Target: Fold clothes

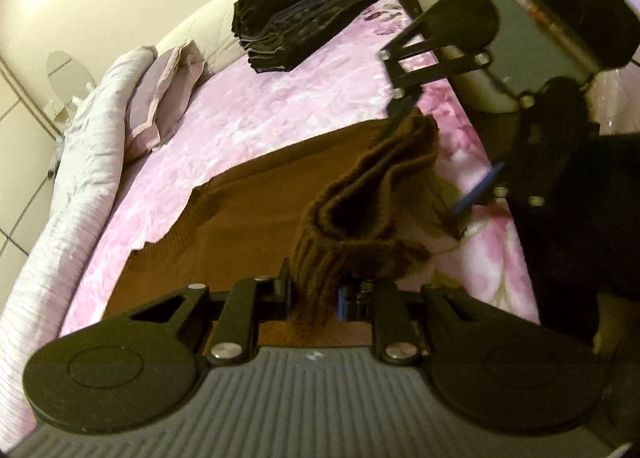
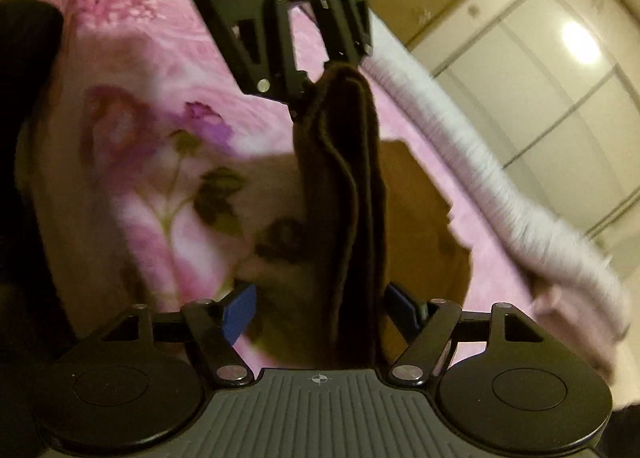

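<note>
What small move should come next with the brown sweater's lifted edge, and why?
Probably carry the lifted ribbed edge across and lay it down on the flat part of the brown sweater. The left gripper is shut on one end of that edge and the right gripper appears to hold the other, so the edge hangs off the pink blanket with the fold unfinished.

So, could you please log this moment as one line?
left tool: shut on brown sweater hem | right tool: open around hem | sweater: partly lifted off pink blanket | fold: underway
</note>
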The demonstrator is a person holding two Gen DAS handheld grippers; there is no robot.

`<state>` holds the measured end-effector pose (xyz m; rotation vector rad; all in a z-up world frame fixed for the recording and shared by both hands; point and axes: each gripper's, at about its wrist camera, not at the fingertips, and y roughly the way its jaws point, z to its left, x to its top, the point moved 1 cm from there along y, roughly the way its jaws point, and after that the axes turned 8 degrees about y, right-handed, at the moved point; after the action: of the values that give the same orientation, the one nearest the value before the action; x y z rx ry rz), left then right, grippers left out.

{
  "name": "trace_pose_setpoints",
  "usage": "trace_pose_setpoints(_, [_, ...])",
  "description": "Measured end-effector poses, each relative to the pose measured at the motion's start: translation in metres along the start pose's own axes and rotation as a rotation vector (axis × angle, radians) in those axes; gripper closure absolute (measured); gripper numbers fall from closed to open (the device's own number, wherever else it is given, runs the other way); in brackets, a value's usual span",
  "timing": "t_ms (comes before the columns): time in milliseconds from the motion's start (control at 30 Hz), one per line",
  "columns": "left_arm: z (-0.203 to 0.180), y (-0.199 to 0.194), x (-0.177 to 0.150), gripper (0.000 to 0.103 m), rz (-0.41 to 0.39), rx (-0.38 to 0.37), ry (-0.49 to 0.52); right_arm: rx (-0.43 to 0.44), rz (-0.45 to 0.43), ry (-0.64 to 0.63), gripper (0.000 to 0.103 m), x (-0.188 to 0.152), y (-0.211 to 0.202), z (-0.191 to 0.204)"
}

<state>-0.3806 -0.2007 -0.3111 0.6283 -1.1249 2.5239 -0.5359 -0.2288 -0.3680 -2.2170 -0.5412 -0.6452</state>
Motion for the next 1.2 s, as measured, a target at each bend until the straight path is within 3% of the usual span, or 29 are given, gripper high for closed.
trace_pose_setpoints(100, [-0.007, -0.001, 0.001, 0.085, 0.007, 0.013, 0.056, -0.109, -0.001, -0.128, 0.031, -0.015, 0.012, 0.002])
trace_pose_setpoints(167, [-0.021, 0.001, 0.001, 0.079, 0.023, 0.036, 0.143, -0.192, 0.021, -0.218, 0.043, -0.027, 0.019, 0.001])
trace_pose_setpoints(200, [-0.029, 0.003, 0.001, 0.077, 0.031, 0.046, 0.187, -0.215, 0.056, -0.245, 0.055, -0.034, 0.023, -0.002])
trace_pose_setpoints(267, [-0.045, 0.009, -0.001, 0.073, 0.046, 0.066, 0.252, -0.227, 0.1, -0.265, 0.064, -0.044, 0.029, -0.007])
trace_pose_setpoints(333, [-0.053, 0.017, -0.004, 0.073, 0.068, 0.063, 0.276, -0.215, 0.107, -0.267, 0.081, -0.05, 0.03, -0.008])
trace_pose_setpoints(367, [-0.056, 0.02, -0.005, 0.083, 0.079, 0.062, 0.287, -0.21, 0.11, -0.268, 0.084, -0.053, 0.03, -0.008])
trace_pose_setpoints(433, [-0.061, 0.026, -0.008, 0.088, 0.1, 0.06, 0.305, -0.192, 0.117, -0.257, 0.088, -0.051, 0.03, -0.009])
trace_pose_setpoints(567, [-0.044, -0.003, -0.01, 0.09, 0.087, 0.093, 0.204, -0.152, 0.109, -0.188, 0.09, -0.033, 0.015, -0.021])
trace_pose_setpoints(700, [-0.039, -0.055, -0.019, 0.091, 0.083, 0.094, 0.129, -0.021, 0.061, -0.199, 0.09, -0.002, -0.027, -0.015])
trace_pose_setpoints(833, [-0.059, -0.112, -0.022, 0.091, 0.071, 0.021, 0.063, 0.103, 0.021, -0.149, 0.09, 0.031, -0.073, -0.002])
trace_pose_setpoints(1000, [-0.085, -0.164, -0.02, 0.091, 0.043, -0.067, -0.04, 0.302, 0.05, -0.063, 0.09, 0.045, -0.121, 0.001])
trace_pose_setpoints(1100, [-0.074, -0.18, -0.018, 0.091, 0.012, -0.08, -0.118, 0.322, 0.046, -0.031, 0.09, 0.055, -0.134, -0.008])
trace_pose_setpoints(1200, [-0.028, -0.182, -0.017, 0.091, -0.036, -0.074, -0.218, 0.297, 0.015, 0.01, 0.09, 0.072, -0.134, -0.041])
